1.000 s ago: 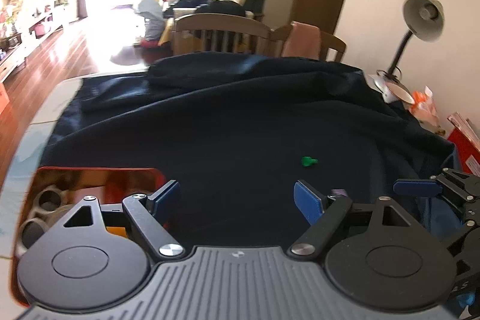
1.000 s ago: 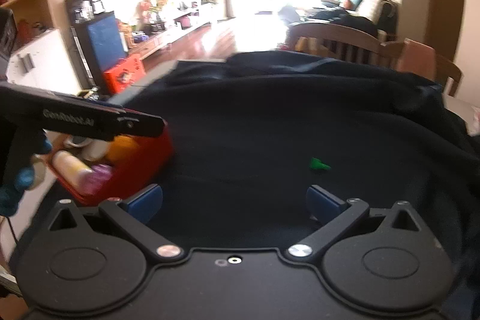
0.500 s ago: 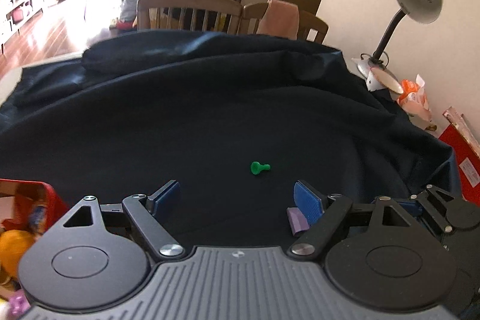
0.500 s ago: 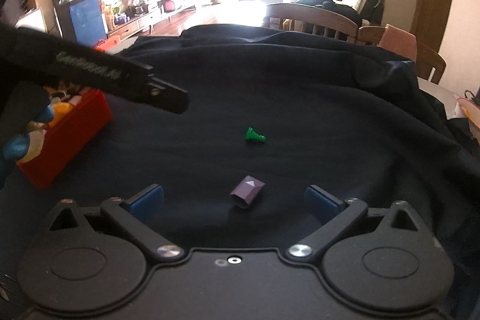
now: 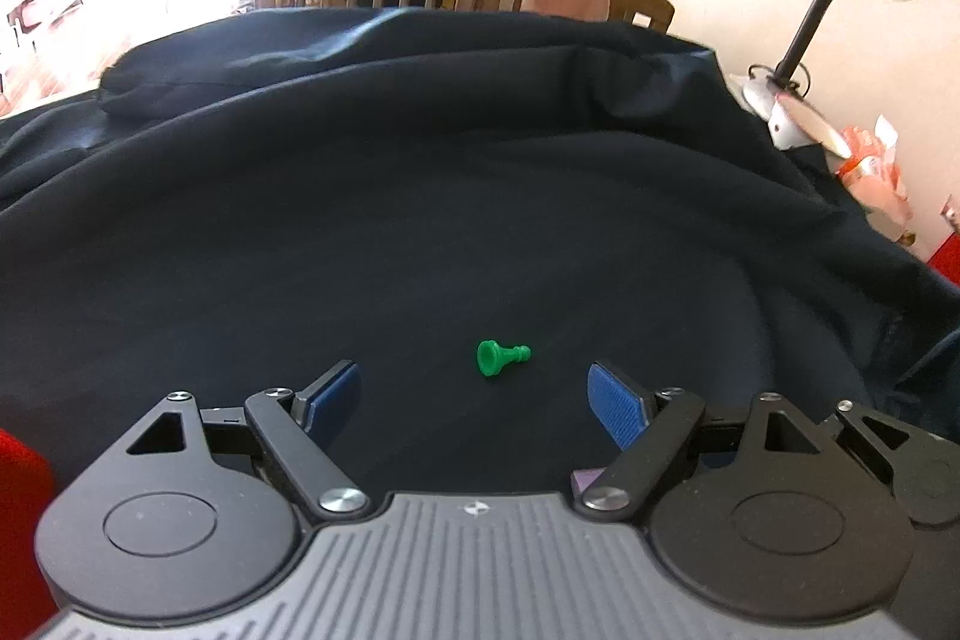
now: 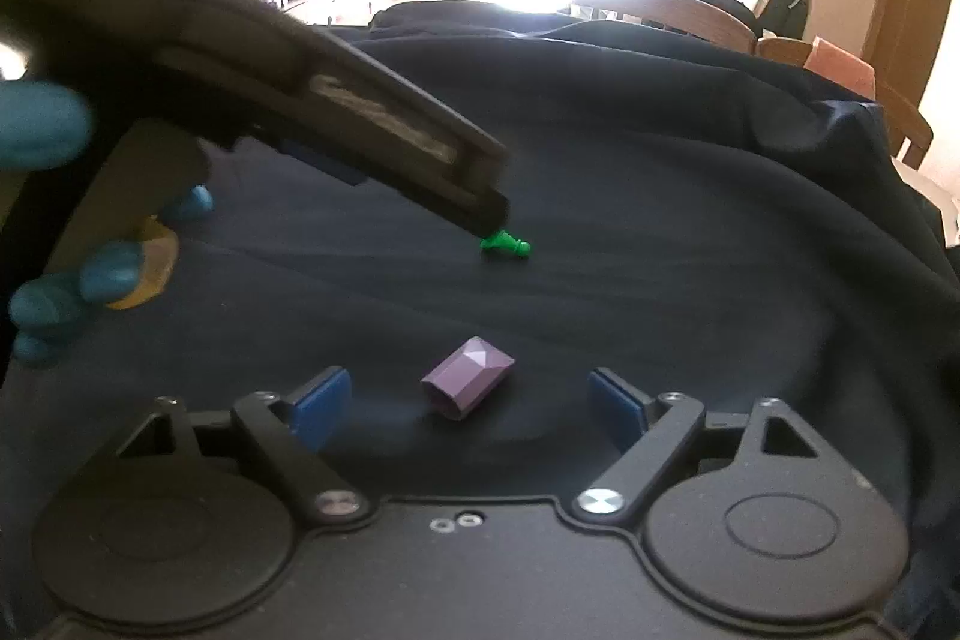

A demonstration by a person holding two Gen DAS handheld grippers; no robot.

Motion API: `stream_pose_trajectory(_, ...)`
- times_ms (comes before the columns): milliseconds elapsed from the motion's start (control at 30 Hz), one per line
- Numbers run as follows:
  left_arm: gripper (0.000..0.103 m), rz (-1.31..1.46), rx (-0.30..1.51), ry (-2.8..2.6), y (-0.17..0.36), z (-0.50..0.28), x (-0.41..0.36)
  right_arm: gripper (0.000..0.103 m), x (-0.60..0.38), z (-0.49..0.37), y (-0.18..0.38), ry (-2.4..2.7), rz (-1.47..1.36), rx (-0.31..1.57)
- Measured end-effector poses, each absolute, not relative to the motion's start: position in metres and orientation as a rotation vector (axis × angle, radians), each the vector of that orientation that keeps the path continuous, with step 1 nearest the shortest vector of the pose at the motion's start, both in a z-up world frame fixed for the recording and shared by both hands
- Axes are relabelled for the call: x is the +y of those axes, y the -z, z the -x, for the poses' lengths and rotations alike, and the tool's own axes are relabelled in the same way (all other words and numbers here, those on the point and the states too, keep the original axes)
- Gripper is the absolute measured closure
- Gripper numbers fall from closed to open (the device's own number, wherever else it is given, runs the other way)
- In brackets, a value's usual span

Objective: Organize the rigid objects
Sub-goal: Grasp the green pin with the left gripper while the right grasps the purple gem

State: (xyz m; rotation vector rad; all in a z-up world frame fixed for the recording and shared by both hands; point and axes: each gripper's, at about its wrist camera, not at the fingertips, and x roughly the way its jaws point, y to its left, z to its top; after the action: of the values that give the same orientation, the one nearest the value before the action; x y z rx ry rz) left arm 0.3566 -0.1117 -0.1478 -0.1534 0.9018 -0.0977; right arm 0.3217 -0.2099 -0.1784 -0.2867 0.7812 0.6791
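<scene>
Left gripper (image 5: 475,394): jaws wide, empty, now closer to green pawn (image 5: 501,357) lying on dark cloth (image 5: 420,196). Right gripper (image 6: 470,397): jaws just narrowed, untouching around purple block (image 6: 468,386), earlier unseen. Red bin (image 5: 21,514) slid almost out leftward.

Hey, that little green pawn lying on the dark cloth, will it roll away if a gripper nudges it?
The green pawn lies on its side and looks round, so it would probably roll in an arc. The soft dark cloth may slow it. It looks small, light and stiff.
</scene>
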Motion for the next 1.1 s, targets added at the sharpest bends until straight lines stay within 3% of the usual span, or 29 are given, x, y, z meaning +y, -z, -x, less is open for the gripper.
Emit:
stream_pose_trajectory(333, 0.02, 0.112, 0.924, 0.1, 0.173, -0.379, -0.128, 0.031, -0.209, -0.32, 0.192, -0.701, 0.291, 0.792)
stream_pose_trajectory(667, 0.024, 0.025, 0.888, 0.111, 0.18, -0.386, -0.147, 0.059, -0.216, -0.305, 0.191, -0.723, 0.288, 0.749)
stream_pose_trajectory(767, 0.035, 0.004, 0.876, 0.097, 0.18, -0.384, -0.15, 0.065, -0.218, -0.304, 0.19, -0.72, 0.293, 0.741)
stream_pose_trajectory(933, 0.069, -0.025, 0.86, 0.08, 0.177, -0.383, -0.152, 0.074, -0.22, -0.297, 0.192, -0.72, 0.297, 0.73)
stream_pose_trajectory(1033, 0.078, -0.019, 0.858, 0.068, 0.177, -0.382, -0.15, 0.081, -0.22, -0.294, 0.191, -0.714, 0.297, 0.726)
stream_pose_trajectory(1100, 0.078, -0.012, 0.861, 0.065, 0.176, -0.381, -0.148, 0.082, -0.217, -0.291, 0.191, -0.708, 0.295, 0.728)
